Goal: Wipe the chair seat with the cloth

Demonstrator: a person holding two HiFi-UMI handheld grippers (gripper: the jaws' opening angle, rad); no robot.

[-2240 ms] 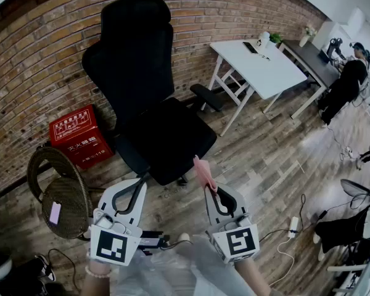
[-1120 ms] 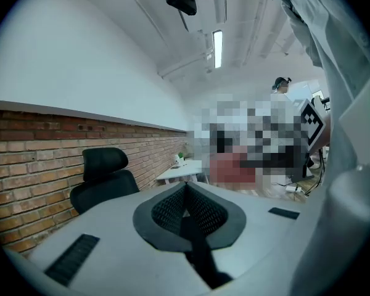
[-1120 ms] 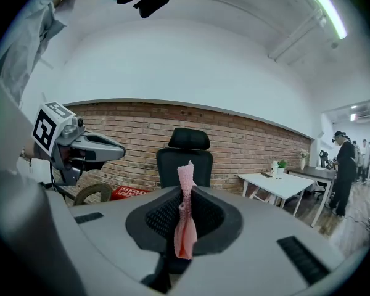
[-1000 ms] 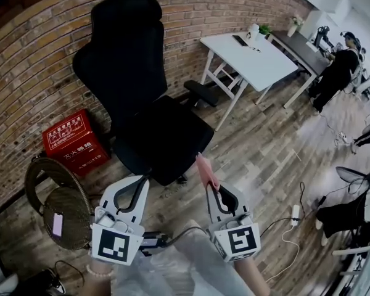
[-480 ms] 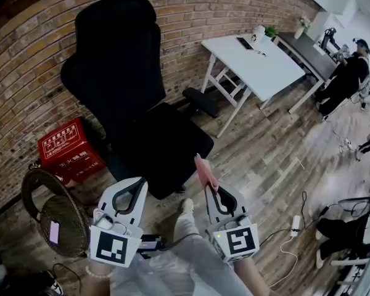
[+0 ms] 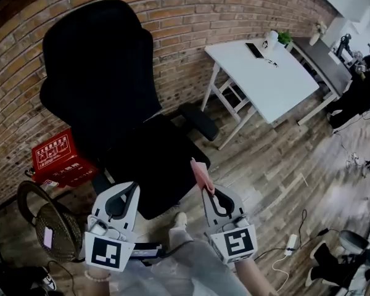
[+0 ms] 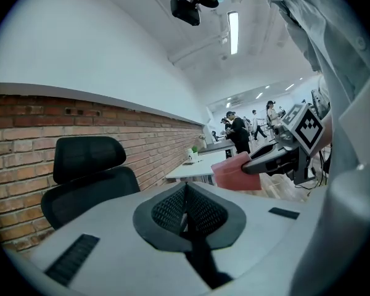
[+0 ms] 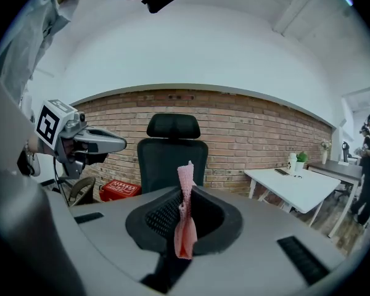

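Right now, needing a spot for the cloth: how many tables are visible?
2: a white rectangular table beside the black office chair, a dark desk just beyond it. More may be hidden.

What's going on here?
A person stands facing a black office chair with a gripper in each hand. The right gripper is shut on a pink cloth, held up in front of the chair. The left gripper is shut and empty. The cloth has not yet reached the seat.
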